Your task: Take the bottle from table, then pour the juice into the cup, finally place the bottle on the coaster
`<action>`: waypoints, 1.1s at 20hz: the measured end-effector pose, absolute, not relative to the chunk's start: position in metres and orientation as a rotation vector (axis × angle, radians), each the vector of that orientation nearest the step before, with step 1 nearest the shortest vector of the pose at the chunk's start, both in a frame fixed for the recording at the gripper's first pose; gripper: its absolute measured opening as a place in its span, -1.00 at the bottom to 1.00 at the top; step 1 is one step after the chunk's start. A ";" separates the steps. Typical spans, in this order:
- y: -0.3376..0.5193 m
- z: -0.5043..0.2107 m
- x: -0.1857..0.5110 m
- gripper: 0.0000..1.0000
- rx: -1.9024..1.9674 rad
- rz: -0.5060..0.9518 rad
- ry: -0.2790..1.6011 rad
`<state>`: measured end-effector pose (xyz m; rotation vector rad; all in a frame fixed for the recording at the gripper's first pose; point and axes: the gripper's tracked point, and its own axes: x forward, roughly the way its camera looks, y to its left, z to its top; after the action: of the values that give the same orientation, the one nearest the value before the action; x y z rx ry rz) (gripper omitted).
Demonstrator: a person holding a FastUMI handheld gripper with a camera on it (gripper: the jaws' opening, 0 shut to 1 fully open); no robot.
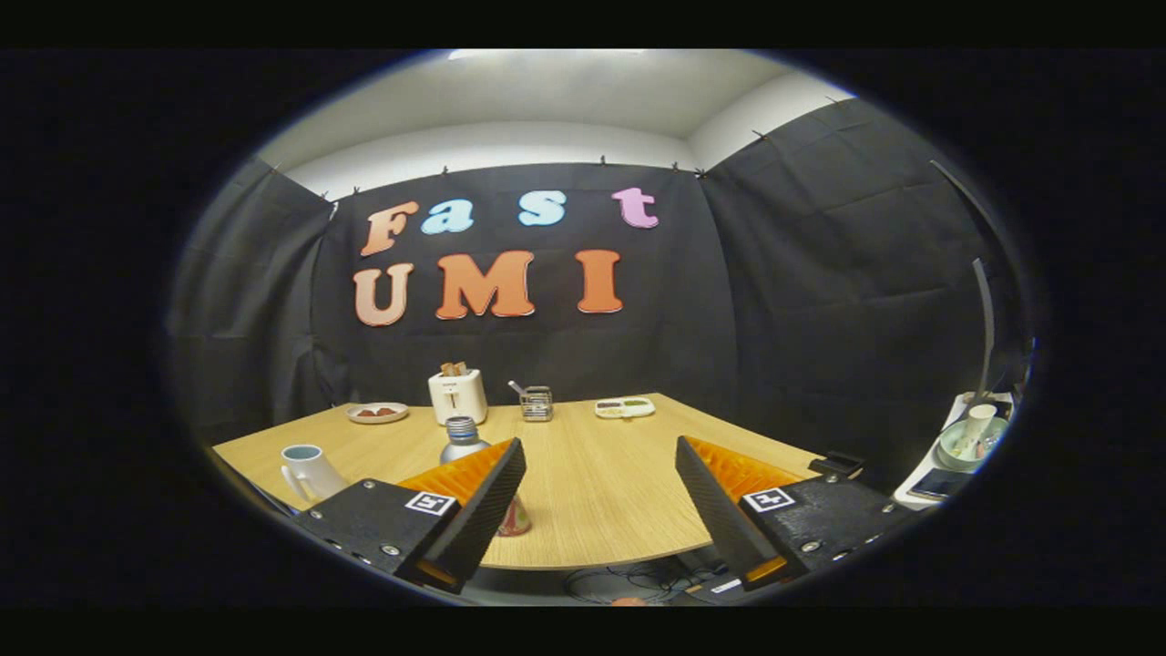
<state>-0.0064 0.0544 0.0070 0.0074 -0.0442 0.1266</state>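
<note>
gaping wide over the table (583,492), fingers (474,510) empty, bottle (463,441) behind the left one, no legible label.

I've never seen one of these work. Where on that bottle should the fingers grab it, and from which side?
Probably the bottle's straight body below the cap, approached level from the front. It stands upright behind one finger of the open gripper, so shift toward the mug until the fingers straddle it.

We see the capped bottle (463,440) standing upright on the table (lower part hidden), near the white cup (308,468), handle facing us.
</note>
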 end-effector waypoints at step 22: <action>0.151 -0.077 0.020 0.98 -0.107 0.304 0.119</action>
<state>0.0197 0.1511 -0.0773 -0.1072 0.1187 0.3042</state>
